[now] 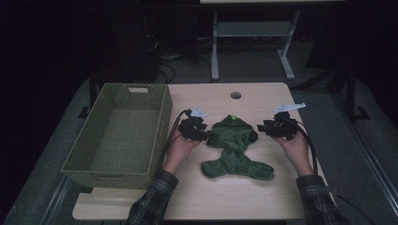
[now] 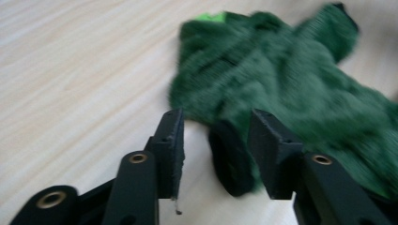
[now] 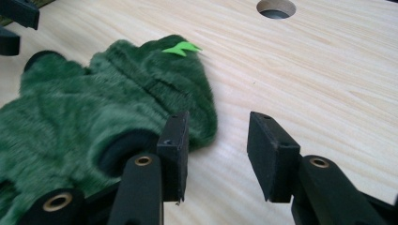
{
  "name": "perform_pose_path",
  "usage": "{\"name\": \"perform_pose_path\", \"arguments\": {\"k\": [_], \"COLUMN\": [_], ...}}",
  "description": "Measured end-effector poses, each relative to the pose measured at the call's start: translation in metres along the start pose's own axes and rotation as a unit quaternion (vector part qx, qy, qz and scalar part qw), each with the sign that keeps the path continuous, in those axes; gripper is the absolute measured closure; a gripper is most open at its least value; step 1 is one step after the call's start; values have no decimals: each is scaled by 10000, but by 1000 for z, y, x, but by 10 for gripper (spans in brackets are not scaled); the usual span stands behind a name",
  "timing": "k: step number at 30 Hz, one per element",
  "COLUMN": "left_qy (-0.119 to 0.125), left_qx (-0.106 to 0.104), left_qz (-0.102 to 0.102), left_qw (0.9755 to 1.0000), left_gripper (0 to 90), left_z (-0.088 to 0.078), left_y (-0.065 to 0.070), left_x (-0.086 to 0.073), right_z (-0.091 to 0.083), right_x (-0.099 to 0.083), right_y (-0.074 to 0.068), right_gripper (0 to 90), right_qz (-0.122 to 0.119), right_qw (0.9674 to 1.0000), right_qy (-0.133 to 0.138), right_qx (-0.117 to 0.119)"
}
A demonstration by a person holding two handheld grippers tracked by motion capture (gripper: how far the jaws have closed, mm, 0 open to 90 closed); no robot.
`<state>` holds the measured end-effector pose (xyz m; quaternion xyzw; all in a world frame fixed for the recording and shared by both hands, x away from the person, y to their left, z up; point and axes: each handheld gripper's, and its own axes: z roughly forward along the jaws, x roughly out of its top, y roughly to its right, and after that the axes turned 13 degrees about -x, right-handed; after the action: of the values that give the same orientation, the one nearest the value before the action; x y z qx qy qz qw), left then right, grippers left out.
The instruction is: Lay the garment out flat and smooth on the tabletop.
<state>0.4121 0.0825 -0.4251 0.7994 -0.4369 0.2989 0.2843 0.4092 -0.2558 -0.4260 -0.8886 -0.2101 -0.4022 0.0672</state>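
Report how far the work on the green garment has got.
Done: the green fleece garment lies spread flat on the table. In hand: nothing; the left claw and right claw stand open beside its sleeves. Left, probably: folding it or putting it in the wicker basket, which holds nothing.

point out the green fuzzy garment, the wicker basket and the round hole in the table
green fuzzy garment (image 1: 233, 147), high view, its middle
wicker basket (image 1: 162, 123), high view, its right wall
round hole (image 3: 276, 8), right gripper view, its opening
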Motion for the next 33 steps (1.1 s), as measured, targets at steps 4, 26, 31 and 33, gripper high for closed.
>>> {"name": "perform_pose_path", "arguments": {"k": [4,26,31,33], "left_qy": [-12,-117,-214,-229], "left_qx": [-63,-164,-158,-183], "left_qz": [9,297,300,284], "left_qw": [10000,9994,9992,9992], "left_gripper": [457,151,129,128], "left_z": [-6,-30,-30,-31], "left_y": [8,78,92,95], "left_x": [-9,-79,-95,-101], "right_z": [-8,-51,-55,-57], "right_x": [-5,-39,-44,-43], "right_y": [-5,-20,-29,-33], "right_gripper": [545,397,386,383], "right_qz": [-76,-9,-27,-80], "right_qw": [10000,9999,9998,9997], "right_qy": [-62,141,96,103], "right_qx": [-3,88,193,215]}}
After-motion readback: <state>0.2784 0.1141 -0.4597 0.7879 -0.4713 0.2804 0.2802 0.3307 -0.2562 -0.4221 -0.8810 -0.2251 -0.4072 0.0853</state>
